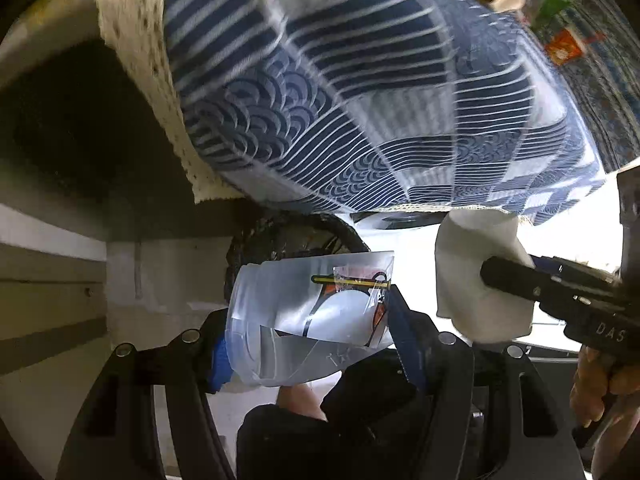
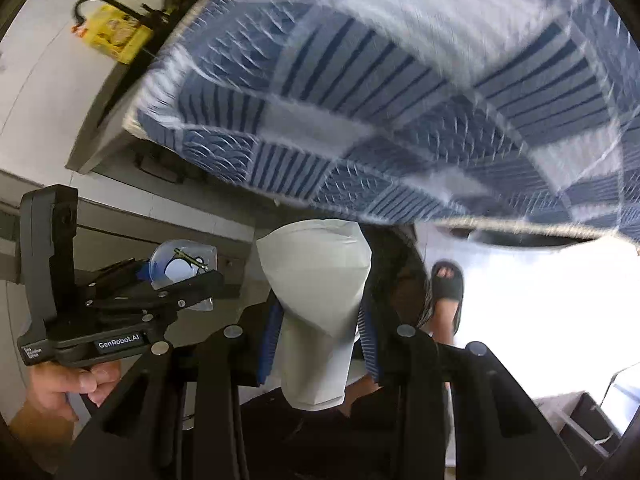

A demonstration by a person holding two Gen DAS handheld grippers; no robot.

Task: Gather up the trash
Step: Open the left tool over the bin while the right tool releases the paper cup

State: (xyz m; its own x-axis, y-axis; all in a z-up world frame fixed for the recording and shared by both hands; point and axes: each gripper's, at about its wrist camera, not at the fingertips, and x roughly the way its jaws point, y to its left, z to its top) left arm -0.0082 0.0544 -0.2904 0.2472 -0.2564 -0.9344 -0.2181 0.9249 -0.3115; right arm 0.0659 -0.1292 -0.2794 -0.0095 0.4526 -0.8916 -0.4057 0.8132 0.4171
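Here the left claw (image 1: 316, 328) holds a clear crumpled plastic cup with an orange and black print (image 1: 308, 312) between its 2 blue-padded fingers (image 1: 404, 344), so the fingers are closed on the cup and it is off any surface. In the right wrist view the same cup (image 2: 180, 268) shows in the left claw (image 2: 188, 280), at the left side of the picture, with the person's left hand (image 2: 68, 388) around the black handle.

The right claw (image 2: 320, 336) grips a white paper cup (image 2: 316, 304), squeezed at its middle by both blue pads (image 2: 272, 336), with its wider end pointing away from the camera. From the left wrist view this white cup (image 1: 480, 272) is near the plastic cup, to its right, and the 2 do not touch.

Above both cups hangs a blue and white patterned cloth (image 1: 360, 100), blurred, which covers a bench. A foot in a dark sandal (image 2: 446, 292) stands on the bright floor (image 2: 540, 320). A yellow box (image 2: 114, 32) lies at the upper left.
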